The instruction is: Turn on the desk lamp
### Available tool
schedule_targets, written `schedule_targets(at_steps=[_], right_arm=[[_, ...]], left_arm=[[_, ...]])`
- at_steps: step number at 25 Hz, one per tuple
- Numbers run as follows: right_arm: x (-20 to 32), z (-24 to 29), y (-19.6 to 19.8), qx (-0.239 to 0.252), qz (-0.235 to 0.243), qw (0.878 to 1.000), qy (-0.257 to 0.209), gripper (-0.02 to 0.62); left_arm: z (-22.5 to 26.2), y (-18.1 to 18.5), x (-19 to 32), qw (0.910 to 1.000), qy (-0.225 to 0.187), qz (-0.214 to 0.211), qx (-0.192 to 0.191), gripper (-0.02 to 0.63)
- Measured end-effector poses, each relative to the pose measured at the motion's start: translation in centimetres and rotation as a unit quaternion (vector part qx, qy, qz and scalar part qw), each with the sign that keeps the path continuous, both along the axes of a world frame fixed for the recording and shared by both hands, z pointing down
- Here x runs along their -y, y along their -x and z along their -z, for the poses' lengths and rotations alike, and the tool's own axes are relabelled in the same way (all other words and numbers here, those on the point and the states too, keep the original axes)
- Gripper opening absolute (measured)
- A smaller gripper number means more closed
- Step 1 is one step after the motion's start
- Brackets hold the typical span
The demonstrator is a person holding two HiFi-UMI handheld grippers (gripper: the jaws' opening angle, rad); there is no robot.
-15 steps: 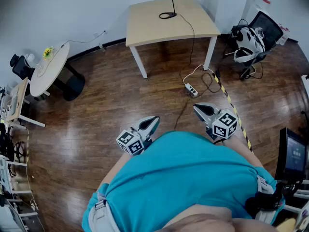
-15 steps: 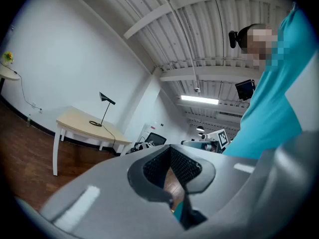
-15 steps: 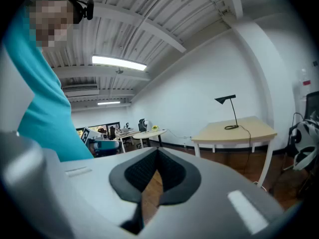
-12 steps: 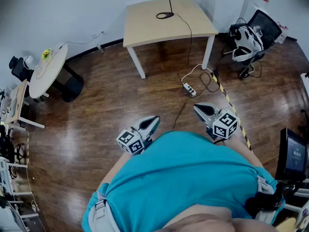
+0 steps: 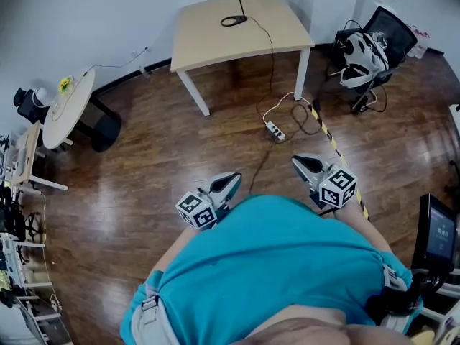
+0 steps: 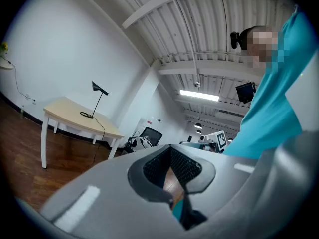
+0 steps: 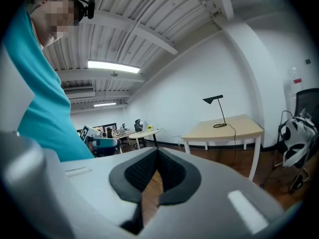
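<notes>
A black desk lamp [image 5: 233, 6] stands on the light wooden table [image 5: 215, 38] at the far side of the room, its ring base near the table's back edge and its head cut off by the frame's top. It also shows far off as the lamp [image 6: 97, 99] and the lamp [image 7: 219, 111]. My left gripper [image 5: 231, 180] and right gripper [image 5: 298, 162] are held close to my teal shirt, well short of the table. Both are shut, tips together, with nothing between them. In their own views, the left gripper [image 6: 171, 151] and right gripper [image 7: 157, 153] show only floor through the slit.
The lamp's cord runs off the table to a power strip [image 5: 273, 130] on the wooden floor ahead of me. Yellow-black tape [image 5: 334, 153] crosses the floor at right. A black chair [image 5: 363, 45] holds a white item; a round white table [image 5: 68, 106] stands left, a monitor [image 5: 437, 232] right.
The table, lamp and power strip have slid a little to the left in the head view. Both grippers stay shut in nearly the same place by my body.
</notes>
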State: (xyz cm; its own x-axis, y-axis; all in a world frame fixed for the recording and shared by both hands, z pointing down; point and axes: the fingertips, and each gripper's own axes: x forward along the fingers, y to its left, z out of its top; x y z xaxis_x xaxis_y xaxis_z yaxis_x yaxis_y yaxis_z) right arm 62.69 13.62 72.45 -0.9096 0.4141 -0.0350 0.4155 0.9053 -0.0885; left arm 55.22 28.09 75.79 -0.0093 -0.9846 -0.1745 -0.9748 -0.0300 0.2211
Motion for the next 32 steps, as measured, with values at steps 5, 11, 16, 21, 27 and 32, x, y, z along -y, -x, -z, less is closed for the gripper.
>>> schedule_targets(at_steps=[5, 11, 16, 21, 27, 32], right_arm=[[3.5, -1.8, 1.9, -0.008, 0.008, 1.0, 0.007, 0.002], [2.4, -2.4, 7.7, -0.019, 0.026, 0.999, 0.007, 0.002], [-0.6, 0.1, 16.4, -0.028, 0.019, 0.999, -0.02, 0.002], [-5.8, 4.1, 27.6, -0.037, -0.012, 0.999, 0.007, 0.002], [-8.5, 8.3, 38.8, -0.043, -0.031, 0.998, -0.015, 0.002], [-5.7, 8.0, 45.7, -0.06, -0.04, 0.997, -0.011, 0.002]], left_arm=[[-1.4, 1.3, 2.6, 0.9996, 0.013, 0.017, -0.017, 0.002], [-2.1, 6.5, 2.0, 0.9995, 0.009, 0.025, -0.018, 0.002], [-0.4, 15.6, -0.6, 0.9993, -0.009, 0.021, -0.028, 0.002], [3.9, 27.7, -6.6, 0.9997, -0.015, 0.004, -0.018, 0.002], [6.1, 39.3, -9.9, 0.999, -0.015, 0.002, -0.043, 0.002], [5.7, 46.1, -7.8, 0.9989, -0.016, -0.002, -0.044, 0.002]])
